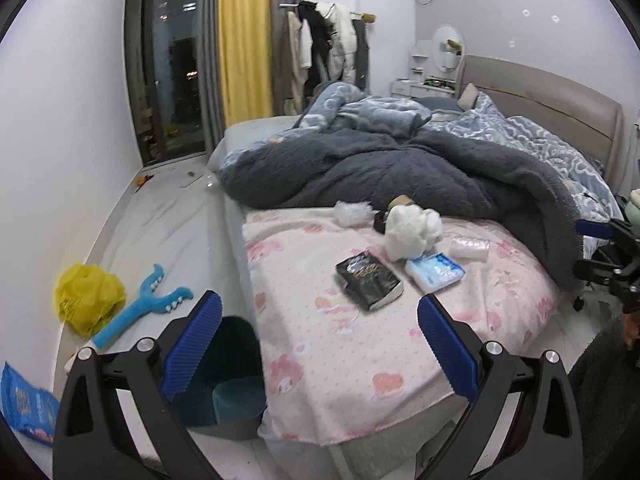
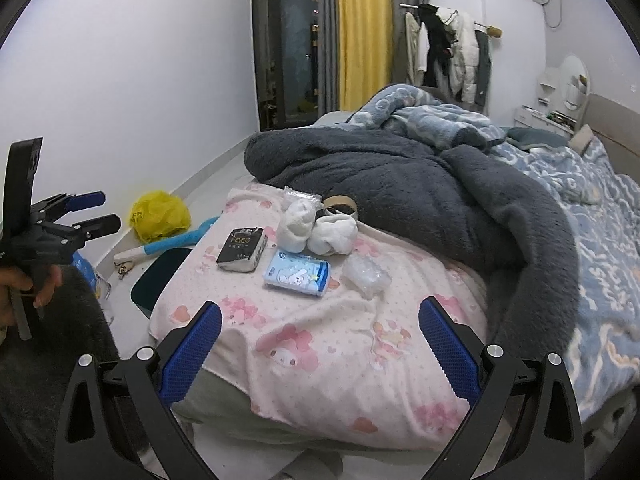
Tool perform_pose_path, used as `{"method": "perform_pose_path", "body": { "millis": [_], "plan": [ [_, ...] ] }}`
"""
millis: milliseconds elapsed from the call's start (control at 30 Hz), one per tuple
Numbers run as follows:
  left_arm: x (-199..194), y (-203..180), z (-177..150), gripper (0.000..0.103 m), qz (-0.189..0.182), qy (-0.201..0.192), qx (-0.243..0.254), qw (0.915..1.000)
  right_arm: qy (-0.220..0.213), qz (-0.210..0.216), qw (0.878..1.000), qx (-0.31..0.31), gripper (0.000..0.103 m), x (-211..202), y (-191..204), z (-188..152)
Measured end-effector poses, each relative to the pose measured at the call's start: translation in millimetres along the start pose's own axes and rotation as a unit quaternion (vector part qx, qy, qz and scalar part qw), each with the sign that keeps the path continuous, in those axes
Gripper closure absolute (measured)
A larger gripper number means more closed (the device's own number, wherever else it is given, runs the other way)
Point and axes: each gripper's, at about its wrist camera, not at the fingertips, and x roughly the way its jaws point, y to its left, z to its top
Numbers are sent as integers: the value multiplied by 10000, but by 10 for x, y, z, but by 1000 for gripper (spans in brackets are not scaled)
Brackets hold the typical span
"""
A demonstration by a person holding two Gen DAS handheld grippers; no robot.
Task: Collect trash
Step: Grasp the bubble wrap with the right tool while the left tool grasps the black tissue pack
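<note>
Trash lies on the pink blanket [image 1: 352, 360] at the bed's foot: a black tissue pack [image 1: 369, 281] [image 2: 242, 249], a blue tissue pack [image 1: 435, 271] [image 2: 298, 272], white wads [image 1: 412, 229] [image 2: 316, 226], a clear crumpled wrapper [image 1: 471, 248] [image 2: 367, 274] and a cardboard tape roll [image 2: 340, 205]. A dark teal bin [image 1: 228, 376] [image 2: 160, 276] stands on the floor beside the bed. My left gripper [image 1: 318, 344] is open and empty, above the bed corner and the bin. My right gripper [image 2: 319, 346] is open and empty, short of the trash.
A yellow plastic bag [image 1: 86, 298] [image 2: 160, 216], a blue plush toy [image 1: 140, 306] and a blue packet [image 1: 24, 404] lie on the floor by the wall. A grey and blue duvet [image 1: 400, 164] is heaped on the bed. Each gripper shows at the edge of the other's view.
</note>
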Motion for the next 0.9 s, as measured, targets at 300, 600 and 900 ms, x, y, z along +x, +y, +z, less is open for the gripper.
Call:
{"method": "perform_pose_path", "body": {
  "millis": [300,600,900],
  "plan": [
    [411,-111,148,6,-820,76,561,9950,332,197,9987,-318,14,540,-244,116],
    [875,-155,218,12,-1473,402,1124,9819,779,467,9935,-687,30,1170,-431,150],
    [1351,-122,143,13,-1957,804,1386,9675,1072,634,9878,-937,39,1605,-569,197]
  ]
}}
